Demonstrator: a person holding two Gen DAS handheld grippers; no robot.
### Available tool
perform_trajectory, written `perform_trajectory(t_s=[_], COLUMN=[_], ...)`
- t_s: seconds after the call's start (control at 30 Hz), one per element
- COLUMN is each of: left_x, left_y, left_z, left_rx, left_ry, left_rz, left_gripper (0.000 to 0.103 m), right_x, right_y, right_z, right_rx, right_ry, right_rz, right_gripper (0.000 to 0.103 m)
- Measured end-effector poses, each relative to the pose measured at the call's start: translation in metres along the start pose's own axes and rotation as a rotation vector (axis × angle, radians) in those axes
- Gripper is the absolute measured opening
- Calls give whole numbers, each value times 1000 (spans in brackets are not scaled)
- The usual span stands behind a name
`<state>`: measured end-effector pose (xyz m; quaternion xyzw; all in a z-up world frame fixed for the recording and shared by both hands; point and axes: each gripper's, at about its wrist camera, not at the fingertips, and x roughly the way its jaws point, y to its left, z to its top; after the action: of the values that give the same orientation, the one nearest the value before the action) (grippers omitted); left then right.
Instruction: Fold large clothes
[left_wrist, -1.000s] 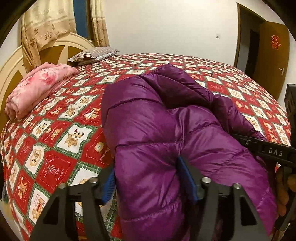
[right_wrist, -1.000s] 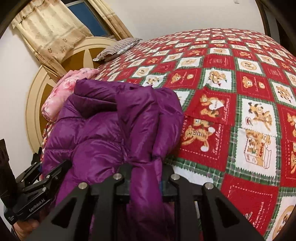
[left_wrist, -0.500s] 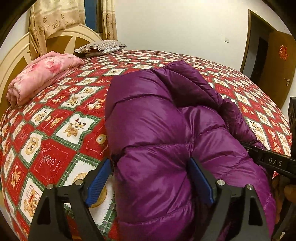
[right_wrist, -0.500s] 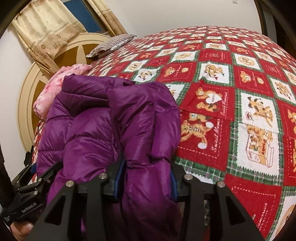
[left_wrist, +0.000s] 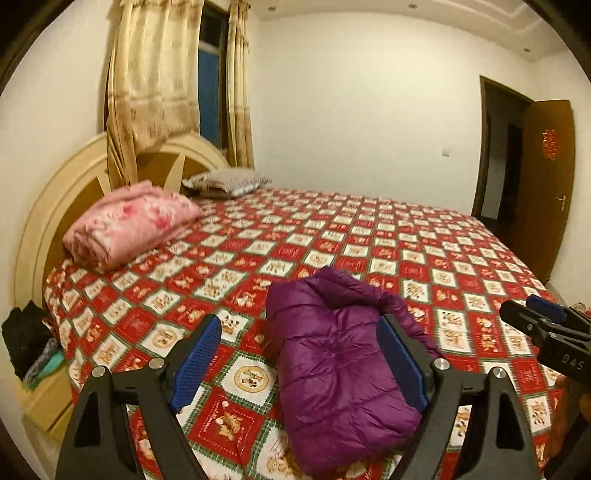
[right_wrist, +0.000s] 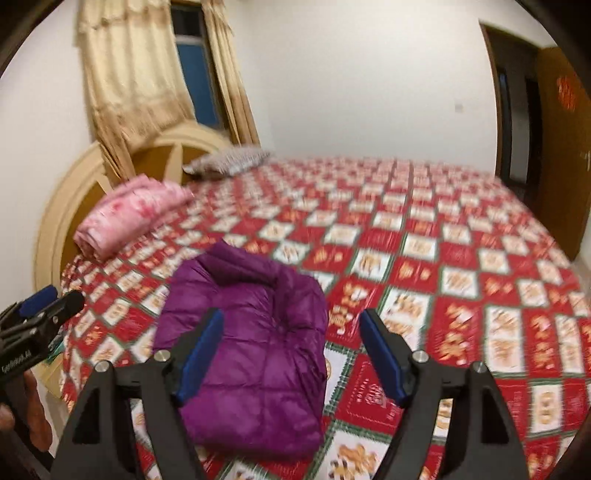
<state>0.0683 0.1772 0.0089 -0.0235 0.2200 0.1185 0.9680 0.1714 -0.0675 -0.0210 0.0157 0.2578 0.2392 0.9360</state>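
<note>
A purple puffy down jacket (left_wrist: 340, 365) lies folded into a compact bundle on the bed near its front edge; it also shows in the right wrist view (right_wrist: 251, 343). My left gripper (left_wrist: 301, 354) is open and empty, drawn back above the bundle. My right gripper (right_wrist: 291, 354) is open and empty too, held back above the bundle's right side. The right gripper shows at the right edge of the left wrist view (left_wrist: 546, 328), and the left gripper at the left edge of the right wrist view (right_wrist: 37, 317).
The bed has a red and green patchwork cover (left_wrist: 369, 236) with bear prints. A folded pink quilt (left_wrist: 129, 221) and a grey pillow (left_wrist: 229, 181) lie by the cream headboard (left_wrist: 48, 221). A bedside stand with dark clothes (left_wrist: 26, 343) is at left. A brown door (left_wrist: 543, 184) stands open at right.
Both grippers opened, let go of the purple jacket and pulled back and up. The jacket now rests folded on the bed.
</note>
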Motion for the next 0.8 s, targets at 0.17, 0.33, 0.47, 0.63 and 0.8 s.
perform_trajectory(t_s=[0.17, 0.33, 0.47, 0.63, 0.8], left_x=[-20, -27, -28, -29, -26], left_y=[0, 4, 6, 7, 6], left_z=[-2, -8, -10, -11, -14], left_rx=[7, -9, -19, -14, -19], left_ry=[-20, -24, -21, -25, -17], left_rz=[1, 7, 9, 7, 12], left_gripper=[86, 86, 86, 86, 86], right_x=[-34, -40, -43, -45, -44], right_y=[13, 17, 19, 22, 22], right_z=[3, 4, 2, 1, -1], right_rx=[-25, -22, -34, -40, -40], right_ry=[-66, -80, -80, -82, -76], right_rz=[8, 19, 33, 37, 40], right_gripper=[82, 82, 82, 82, 82])
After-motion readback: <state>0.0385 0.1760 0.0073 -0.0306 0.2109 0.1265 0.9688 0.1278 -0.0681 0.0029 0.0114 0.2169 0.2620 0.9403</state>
